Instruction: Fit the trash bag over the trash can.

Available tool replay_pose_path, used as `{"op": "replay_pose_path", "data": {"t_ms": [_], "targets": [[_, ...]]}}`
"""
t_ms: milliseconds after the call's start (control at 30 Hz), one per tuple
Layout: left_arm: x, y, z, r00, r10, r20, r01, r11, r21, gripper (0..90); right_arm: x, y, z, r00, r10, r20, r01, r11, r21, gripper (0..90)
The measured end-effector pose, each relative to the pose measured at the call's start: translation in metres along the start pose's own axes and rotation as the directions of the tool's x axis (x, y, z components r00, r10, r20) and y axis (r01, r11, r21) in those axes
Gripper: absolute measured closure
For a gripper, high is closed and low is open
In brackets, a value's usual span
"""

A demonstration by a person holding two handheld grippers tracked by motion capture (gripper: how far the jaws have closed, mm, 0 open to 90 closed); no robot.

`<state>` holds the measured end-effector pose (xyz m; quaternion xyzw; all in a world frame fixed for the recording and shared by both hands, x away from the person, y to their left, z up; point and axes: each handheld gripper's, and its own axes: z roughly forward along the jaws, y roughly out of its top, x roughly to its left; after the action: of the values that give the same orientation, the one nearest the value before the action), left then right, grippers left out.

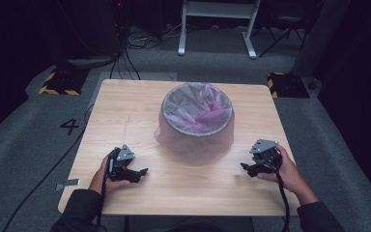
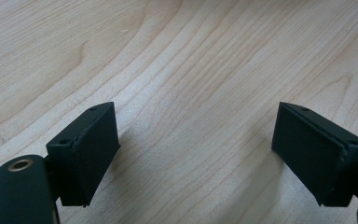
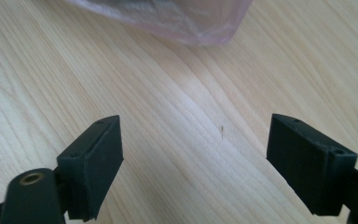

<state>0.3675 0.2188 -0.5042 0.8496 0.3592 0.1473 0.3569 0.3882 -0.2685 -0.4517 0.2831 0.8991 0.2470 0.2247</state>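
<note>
A: Bin (image 1: 197, 123) sits mid-table, round, grey rim, lined with a thin pink plastic bag (image 1: 200, 108) that folds over the rim and drapes down the outside. Where are your tools?

B: Going left to right: your left gripper (image 1: 139, 173) rests low on the table (image 1: 125, 106) near the front-left, well apart from the bin, jaws spread wide with bare wood grain between them. Bin in the middle. Your right gripper (image 1: 246, 167) is front-right, also gaping, holding nothing; in the right gripper view the bag's crinkly translucent hem (image 3: 177, 18) lies just ahead of it.

A: Step?

B: Looks like the start, nothing grasped yet, both tools flanking the bin. My read: the bag is what you're about to work on.

A: Next move?

B: Probably bring both in to the film at the rim or sides. It's flimsy and slippery, so pinch a fold, not a flat patch. The light wood top is smooth and matte.
</note>
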Motion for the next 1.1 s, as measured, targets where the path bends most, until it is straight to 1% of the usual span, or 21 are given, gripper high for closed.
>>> {"op": "replay_pose_path", "data": {"t_ms": [100,200,233,333,400,467,533,567,600,633,700,900,1100], "targets": [[0.000,0.000,0.000,1.0000,0.000,0.000,0.000,1.0000,0.000,14.4,0.000,-0.009,0.004,0.9998,0.016,-0.015,-0.016,1.000,-0.003,18.5],[0.000,0.000,0.000,1.0000,0.000,0.000,0.000,1.0000,0.000,14.4,0.001,-0.019,0.008,0.9990,0.037,-0.023,-0.037,0.999,-0.010,18.3],[0.000,0.000,0.000,1.0000,-0.001,0.000,0.001,1.0000,0.002,14.4,0.002,-0.023,0.010,0.9988,0.044,-0.020,-0.044,0.999,-0.010,18.3],[0.000,0.000,0.000,1.0000,0.001,0.000,-0.001,1.0000,0.000,14.5,0.002,-0.035,0.014,0.9966,0.079,-0.020,-0.080,0.997,-0.025,18.3],[0.000,0.000,0.000,1.0000,0.000,0.000,0.000,1.0000,0.000,14.4,0.001,-0.044,0.014,0.9924,0.120,-0.025,-0.121,0.991,-0.051,17.9],[0.000,0.000,0.000,1.0000,-0.001,-0.001,0.001,1.0000,0.000,14.4,-0.003,-0.053,0.013,0.9837,0.174,-0.045,-0.177,0.981,-0.075,17.5],[0.000,0.000,0.000,1.0000,-0.003,-0.002,0.003,1.0000,-0.001,14.4,-0.007,-0.062,0.012,0.9749,0.216,-0.052,-0.220,0.971,-0.094,15.8],[0.000,0.000,0.000,1.0000,-0.002,-0.002,0.002,1.0000,0.000,14.4,-0.008,-0.067,0.012,0.9672,0.247,-0.059,-0.252,0.962,-0.106,15.1],[0.000,0.000,0.000,1.0000,-0.003,-0.002,0.003,1.0000,-0.001,14.4,-0.010,-0.073,0.012,0.9575,0.278,-0.078,-0.286,0.950,-0.123,15.0],[0.000,0.000,0.000,1.0000,-0.002,-0.002,0.002,1.0000,0.000,14.4,-0.011,-0.079,0.013,0.9471,0.307,-0.095,-0.318,0.936,-0.150,14.8],[0.000,0.000,0.000,1.0000,-0.003,-0.001,0.003,1.0000,-0.001,14.4,-0.012,-0.082,0.011,0.9438,0.321,-0.077,-0.329,0.933,-0.147,14.8],[0.000,0.000,0.000,1.0000,0.000,-0.001,0.000,1.0000,-0.001,14.4,-0.010,-0.082,0.010,0.9376,0.343,-0.058,-0.348,0.927,-0.142,12.7],[0.000,0.000,0.000,1.0000,-0.001,-0.001,0.001,1.0000,0.002,14.4,-0.011,-0.081,0.011,0.9354,0.350,-0.051,-0.353,0.926,-0.134,10.1]]}}
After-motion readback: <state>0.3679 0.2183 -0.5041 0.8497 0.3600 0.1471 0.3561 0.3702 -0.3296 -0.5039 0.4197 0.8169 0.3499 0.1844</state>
